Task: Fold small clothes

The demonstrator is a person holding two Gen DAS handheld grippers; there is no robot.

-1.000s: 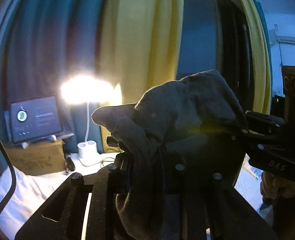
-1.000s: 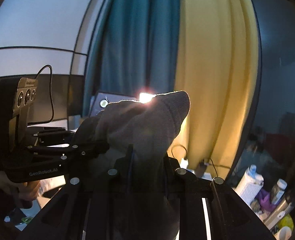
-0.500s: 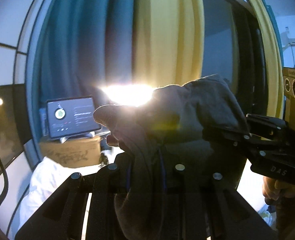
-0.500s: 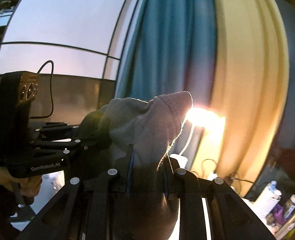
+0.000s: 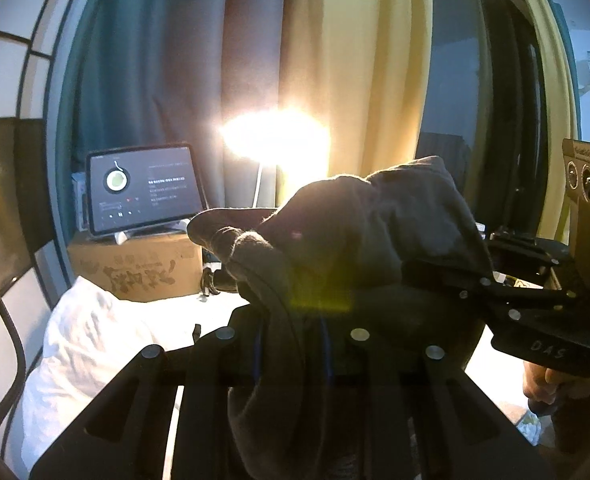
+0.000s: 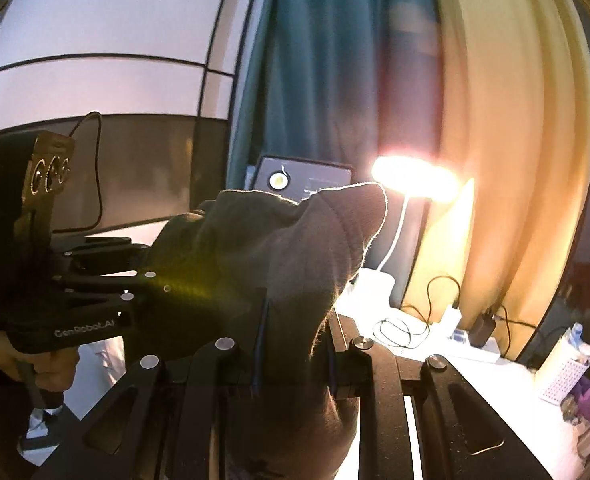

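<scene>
A dark grey sock-like garment is held in the air between both grippers. My left gripper is shut on one part of it, and the cloth drapes over the jaws and hangs down. My right gripper is shut on another part of the same garment. The right gripper comes in from the right in the left wrist view. The left gripper comes in from the left in the right wrist view. The fingertips are hidden by cloth.
A bright lamp glares in front of teal and yellow curtains. A tablet stands on a cardboard box. A white pillow lies lower left. Chargers and cables and a basket with bottles sit on the white surface.
Both grippers swung together with the garment, so the lamp and tablet shifted across each view. The hold on the garment looks unchanged.
</scene>
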